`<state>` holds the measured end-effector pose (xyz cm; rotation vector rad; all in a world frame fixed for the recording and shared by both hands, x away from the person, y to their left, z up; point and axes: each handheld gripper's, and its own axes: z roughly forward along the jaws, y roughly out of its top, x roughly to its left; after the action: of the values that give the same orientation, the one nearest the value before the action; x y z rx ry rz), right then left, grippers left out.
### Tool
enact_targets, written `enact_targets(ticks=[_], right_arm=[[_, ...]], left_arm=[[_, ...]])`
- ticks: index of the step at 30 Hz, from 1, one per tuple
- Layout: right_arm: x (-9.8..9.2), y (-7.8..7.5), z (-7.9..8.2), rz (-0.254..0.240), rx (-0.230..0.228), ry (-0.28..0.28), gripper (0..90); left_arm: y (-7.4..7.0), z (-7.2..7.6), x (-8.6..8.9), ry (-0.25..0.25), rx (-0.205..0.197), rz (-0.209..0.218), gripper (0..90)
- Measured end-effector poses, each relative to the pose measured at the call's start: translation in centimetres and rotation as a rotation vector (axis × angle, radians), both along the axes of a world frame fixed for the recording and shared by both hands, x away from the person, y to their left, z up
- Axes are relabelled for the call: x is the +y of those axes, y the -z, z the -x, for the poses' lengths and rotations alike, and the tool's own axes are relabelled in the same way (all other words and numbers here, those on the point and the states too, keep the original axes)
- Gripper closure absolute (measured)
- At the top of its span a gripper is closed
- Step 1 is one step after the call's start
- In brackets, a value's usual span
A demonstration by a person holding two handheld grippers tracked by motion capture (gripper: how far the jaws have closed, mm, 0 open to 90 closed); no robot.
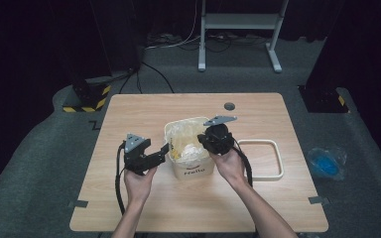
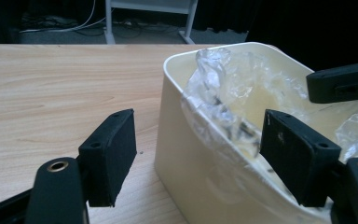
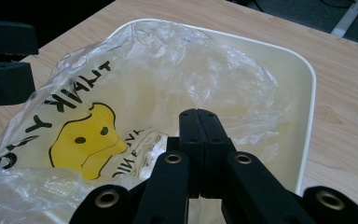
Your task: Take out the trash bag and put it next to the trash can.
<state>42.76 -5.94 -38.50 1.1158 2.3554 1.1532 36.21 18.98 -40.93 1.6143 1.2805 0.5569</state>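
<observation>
Cream plastic bin (image 1: 191, 168) stands mid-counter (image 1: 144, 208), a clear plastic bag with a yellow smiley print (image 3: 88, 135) loosely inside it, not yet folded over the rim. Left tongs (image 2: 196, 158) are released, straddling the bin's wall and bag edge. Right tongs (image 3: 199, 126) are clenched above the bag; whether they pinch film is unclear. Lining seems about half done.

My left gripper (image 1: 159, 154) sits level, jaws spread wide apart — its fingers (image 2: 114, 151) press on nothing. My right gripper (image 3: 198, 140) tips downward, jaws pressed flat together. Both forearms come in from below, hands (image 1: 140, 182) wrapped around the gripper bodies.
</observation>
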Motion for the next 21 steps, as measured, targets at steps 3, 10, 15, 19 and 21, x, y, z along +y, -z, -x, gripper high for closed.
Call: enact_targets(ticks=[3, 10, 15, 19, 21], right_arm=[[0.0, 0.0, 0.0, 0.001, 0.001, -0.001, 89.7], [0.1, 0.0, 0.1, 0.000, 0.000, -0.002, 89.6], [0.2, 0.0, 0.2, -0.002, 0.004, -0.013, 89.5], [0.7, 0.0, 0.3, 0.001, 0.001, -0.028, 89.4], [0.8, 0.0, 0.4, 0.002, 0.004, -0.030, 89.4]], left_arm=[[-0.2, -0.2, -0.3, 0.004, 0.002, 0.004, 26.4], [-0.4, -0.4, -0.7, 0.006, 0.004, 0.000, 26.5], [-0.3, -0.7, -0.8, 0.004, 0.015, 0.000, 26.7], [-0.3, -1.2, -1.5, 0.014, 0.027, -0.014, 26.7], [-0.1, -1.5, -1.8, 0.017, 0.037, -0.017, 26.7]])
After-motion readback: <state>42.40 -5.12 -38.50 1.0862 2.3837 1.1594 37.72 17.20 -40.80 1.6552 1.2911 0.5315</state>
